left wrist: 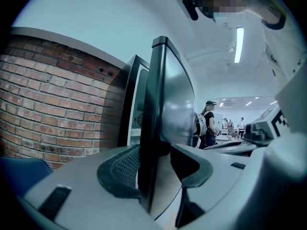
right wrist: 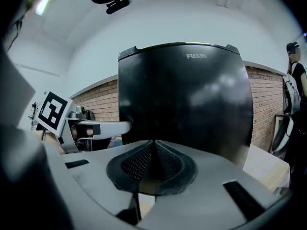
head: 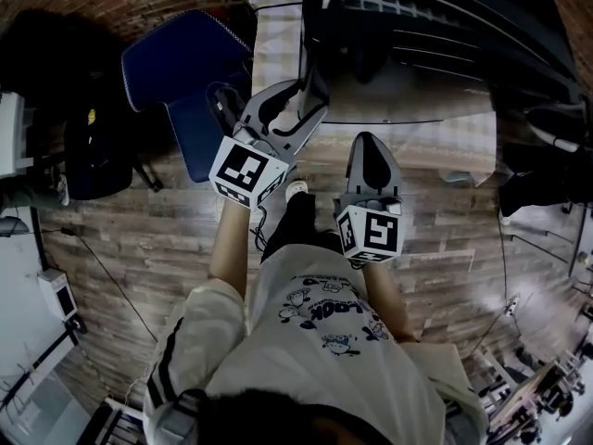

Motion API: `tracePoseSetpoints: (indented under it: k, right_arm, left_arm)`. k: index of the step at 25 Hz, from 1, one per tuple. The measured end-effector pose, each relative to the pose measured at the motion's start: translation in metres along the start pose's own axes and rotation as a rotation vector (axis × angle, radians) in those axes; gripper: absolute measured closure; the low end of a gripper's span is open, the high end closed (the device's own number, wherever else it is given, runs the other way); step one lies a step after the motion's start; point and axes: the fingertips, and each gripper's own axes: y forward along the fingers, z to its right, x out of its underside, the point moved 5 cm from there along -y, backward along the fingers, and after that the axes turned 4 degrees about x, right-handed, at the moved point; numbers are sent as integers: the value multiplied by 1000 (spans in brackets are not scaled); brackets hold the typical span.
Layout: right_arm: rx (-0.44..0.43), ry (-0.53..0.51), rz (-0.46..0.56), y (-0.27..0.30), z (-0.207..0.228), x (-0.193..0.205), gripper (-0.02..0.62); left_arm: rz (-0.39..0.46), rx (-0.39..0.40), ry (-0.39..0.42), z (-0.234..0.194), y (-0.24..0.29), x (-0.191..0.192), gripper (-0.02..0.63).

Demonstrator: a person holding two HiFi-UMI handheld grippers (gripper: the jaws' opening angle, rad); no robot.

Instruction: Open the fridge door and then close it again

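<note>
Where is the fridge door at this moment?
The fridge door stands ajar, edge-on in the left gripper view, between the fingers of the left gripper, right of the brick wall; the right gripper view shows its black front.

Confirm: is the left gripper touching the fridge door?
Touching. The left gripper view shows the edge of the fridge door between the jaws of the left gripper, with one pad flush against it.

Walls: red brick wall (left wrist: 48, 104) running along one side, white ceiling (left wrist: 144, 18) curving overhead | Floor: wood plank floor (head: 139, 239) showing grey-brown boards | Furniture: blue chair (head: 185, 68) standing by the brick, table (head: 273, 26) wearing a checked cloth | Light: strip light (left wrist: 239, 44) glowing on the ceiling, more lamps (left wrist: 248, 103) shining far back
</note>
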Motion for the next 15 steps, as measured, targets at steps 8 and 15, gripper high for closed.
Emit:
tracePoseSetpoints:
  k: [8,15]
  right_arm:
    - [13,10,21,-32,8,2,561]
    - [8,14,34,-65,13,8,561]
  left_arm:
    - [-10,-31,10,35,-21,7,411]
    - [-22,-61,27,74,-37,12,425]
